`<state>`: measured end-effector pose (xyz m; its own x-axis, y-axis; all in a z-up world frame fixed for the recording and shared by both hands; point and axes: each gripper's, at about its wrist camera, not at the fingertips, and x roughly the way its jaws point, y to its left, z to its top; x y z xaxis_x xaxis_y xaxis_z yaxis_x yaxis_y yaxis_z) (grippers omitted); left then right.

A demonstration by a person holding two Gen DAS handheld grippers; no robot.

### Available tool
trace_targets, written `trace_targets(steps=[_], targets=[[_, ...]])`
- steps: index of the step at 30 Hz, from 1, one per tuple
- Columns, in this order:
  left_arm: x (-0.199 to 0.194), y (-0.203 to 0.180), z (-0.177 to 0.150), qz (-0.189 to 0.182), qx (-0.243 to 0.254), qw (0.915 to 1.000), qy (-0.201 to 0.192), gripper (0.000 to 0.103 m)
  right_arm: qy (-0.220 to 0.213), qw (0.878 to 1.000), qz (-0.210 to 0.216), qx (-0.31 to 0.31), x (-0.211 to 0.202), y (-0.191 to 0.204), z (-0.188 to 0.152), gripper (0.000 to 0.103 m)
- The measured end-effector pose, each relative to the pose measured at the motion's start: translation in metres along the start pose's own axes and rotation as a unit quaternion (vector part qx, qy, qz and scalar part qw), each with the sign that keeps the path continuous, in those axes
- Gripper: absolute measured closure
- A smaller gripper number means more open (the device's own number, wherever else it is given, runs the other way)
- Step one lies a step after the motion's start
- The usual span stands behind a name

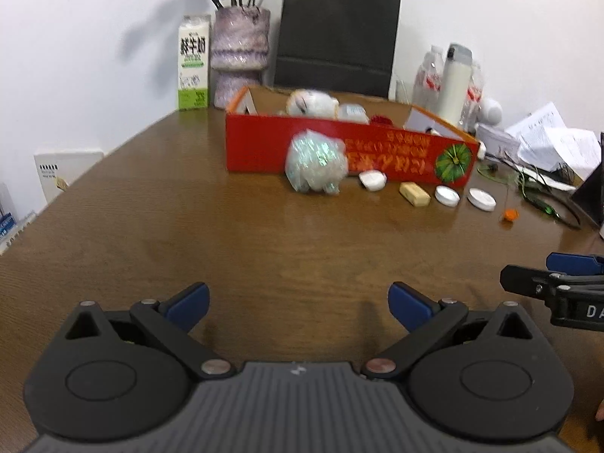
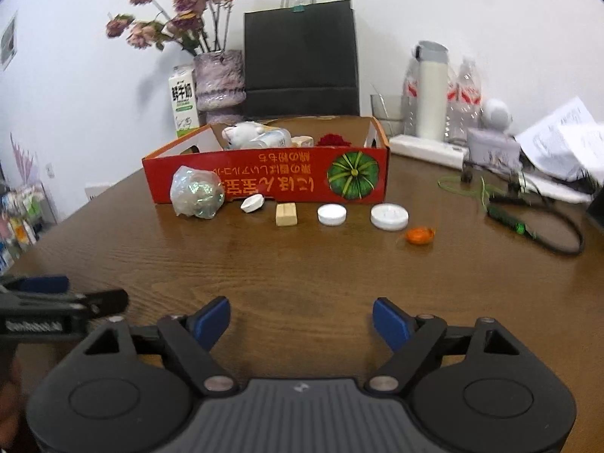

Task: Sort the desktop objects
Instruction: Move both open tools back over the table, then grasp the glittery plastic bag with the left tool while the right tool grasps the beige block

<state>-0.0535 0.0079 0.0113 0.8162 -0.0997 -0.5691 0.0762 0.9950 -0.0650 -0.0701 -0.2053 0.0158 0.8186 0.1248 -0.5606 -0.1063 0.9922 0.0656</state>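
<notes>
Both my jaws stand apart with nothing between them: my left gripper [image 1: 298, 304] and my right gripper [image 2: 301, 321] hover over bare wood, well short of the work. The red box [image 2: 264, 177] already holds a plush toy [image 2: 243, 132], a bottle and a dark red flower, so I judge the sorting partly done. Still out along its front are the crinkly bag [image 2: 196, 192], a tipped white cap [image 2: 252, 202], a tan block [image 2: 286, 214], two white lids [image 2: 332, 214] [image 2: 389, 217] and an orange scrap [image 2: 419, 234].
</notes>
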Motion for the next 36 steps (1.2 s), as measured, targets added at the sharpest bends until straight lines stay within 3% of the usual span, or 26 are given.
trace_targets(steps=[4, 9, 14, 17, 22, 25, 28, 34, 36], targets=[[0.008, 0.004, 0.006, 0.005, -0.002, 1.0000, 0.004, 0.000, -0.002, 1.000, -0.003, -0.011, 0.012, -0.002, 0.014, 0.043], [0.015, 0.009, 0.009, -0.005, -0.019, 0.9997, 0.012, 0.000, 0.011, 1.000, -0.002, 0.001, 0.028, -0.010, 0.023, 0.074], [0.018, 0.007, 0.008, -0.007, -0.018, 0.9996, 0.019, 0.000, 0.017, 1.000, -0.013, 0.006, 0.037, -0.015, 0.021, 0.093], [0.017, 0.004, 0.008, -0.002, -0.012, 0.9998, 0.018, 0.001, 0.017, 1.000, -0.012, 0.001, 0.039, -0.015, 0.021, 0.097], [0.016, 0.006, 0.012, -0.009, -0.013, 0.9999, 0.004, 0.001, 0.001, 1.000, -0.021, -0.017, 0.039, -0.014, 0.027, 0.089], [0.020, 0.004, 0.024, -0.008, -0.004, 0.9999, -0.014, 0.001, -0.006, 0.999, -0.040, -0.028, 0.042, -0.018, 0.037, 0.076], [0.035, 0.001, 0.041, -0.013, 0.012, 0.9994, -0.030, 0.001, -0.013, 0.998, -0.051, -0.036, 0.049, -0.028, 0.048, 0.057], [0.086, -0.006, 0.087, -0.021, 0.015, 0.9991, -0.033, 0.002, -0.013, 0.999, -0.022, -0.036, 0.070, -0.029, 0.064, 0.056], [0.105, -0.008, 0.097, -0.019, 0.011, 0.9994, -0.027, 0.015, -0.013, 0.999, 0.002, -0.050, 0.077, -0.018, 0.066, 0.057]])
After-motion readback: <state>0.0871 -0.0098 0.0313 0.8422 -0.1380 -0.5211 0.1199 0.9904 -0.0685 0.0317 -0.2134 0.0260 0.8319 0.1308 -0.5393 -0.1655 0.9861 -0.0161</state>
